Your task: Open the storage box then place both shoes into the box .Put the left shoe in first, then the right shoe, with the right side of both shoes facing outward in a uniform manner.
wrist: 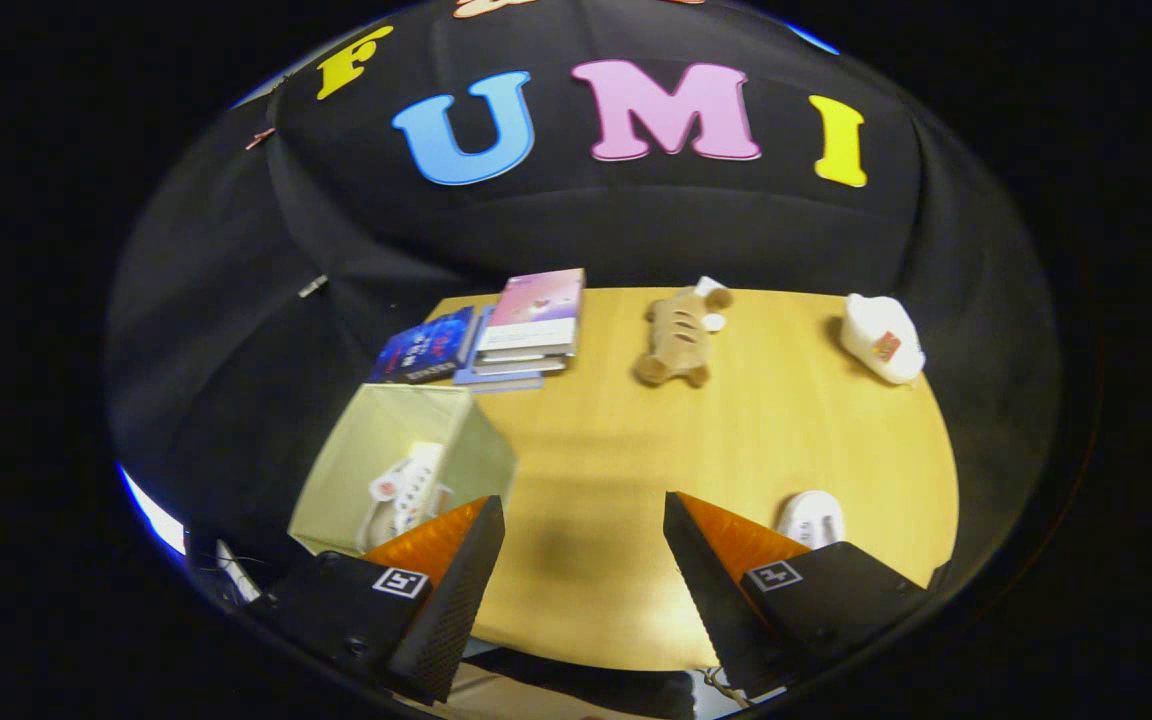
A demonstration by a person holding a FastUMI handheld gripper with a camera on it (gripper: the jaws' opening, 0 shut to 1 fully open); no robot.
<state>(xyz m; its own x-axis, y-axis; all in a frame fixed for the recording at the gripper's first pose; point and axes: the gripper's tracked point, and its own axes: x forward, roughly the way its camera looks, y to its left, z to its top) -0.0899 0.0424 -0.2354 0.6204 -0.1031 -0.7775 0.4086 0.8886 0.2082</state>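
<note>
My gripper (584, 525) hangs wide apart, empty, above the pale wooden table (636, 440). One white shoe (406, 490) lies inside the open beige fabric storage box (356, 440); the other white shoe (814, 518) sits beside my right finger.

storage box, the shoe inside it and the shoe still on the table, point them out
storage box (466, 440): gripper view, on its right wall.
shoe in the box (406, 485): gripper view, on its white side.
shoe on the table (814, 518): gripper view, on its upper, beside the right finger.
gripper (584, 560): gripper view, fingers open.

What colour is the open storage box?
Pale beige storage box, clearest in the gripper view.
</note>
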